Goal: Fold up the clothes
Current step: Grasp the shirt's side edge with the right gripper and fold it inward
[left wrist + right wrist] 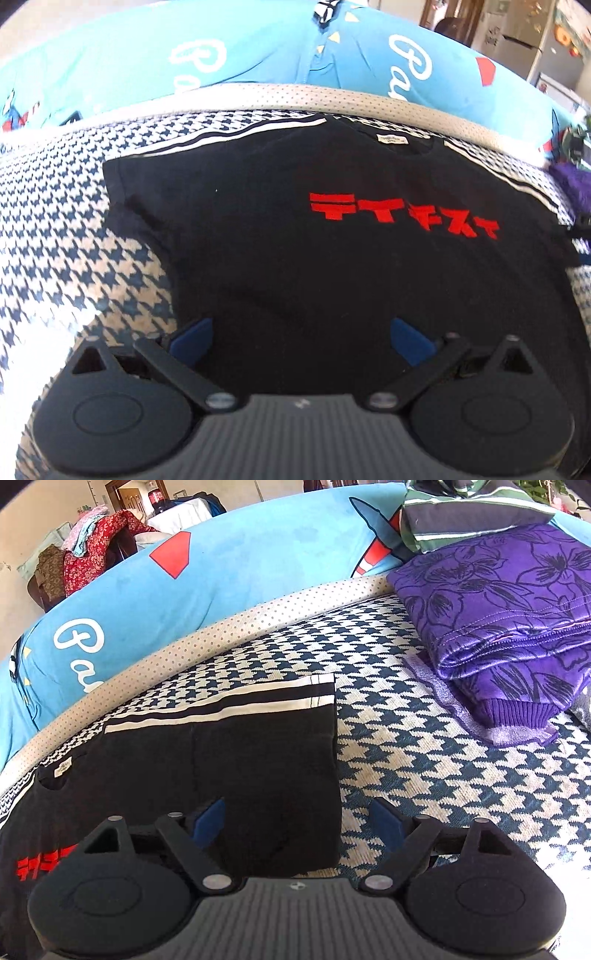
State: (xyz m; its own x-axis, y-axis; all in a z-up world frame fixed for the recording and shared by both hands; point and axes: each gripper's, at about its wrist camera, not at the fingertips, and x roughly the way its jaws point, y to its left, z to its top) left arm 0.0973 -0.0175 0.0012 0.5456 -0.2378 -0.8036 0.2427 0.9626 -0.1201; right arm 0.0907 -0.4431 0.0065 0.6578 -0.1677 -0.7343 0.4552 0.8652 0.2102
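The black T-shirt (314, 240) is spread flat on the houndstooth cover (424, 746). Both the left gripper (301, 334) and right gripper (295, 823) are held released (nothing grasped); bare cover is seen beyond the sleeve edge (334, 760).

Black T-shirt (332, 258): red katakana-style print (402, 216), ahead of the left tool. Blue cushion (221, 590) beyond: white script "Pa…", cut off.

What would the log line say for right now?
task: fold clothes | shirt: flat on bed | left claw: open | right claw: open, over sleeve edge
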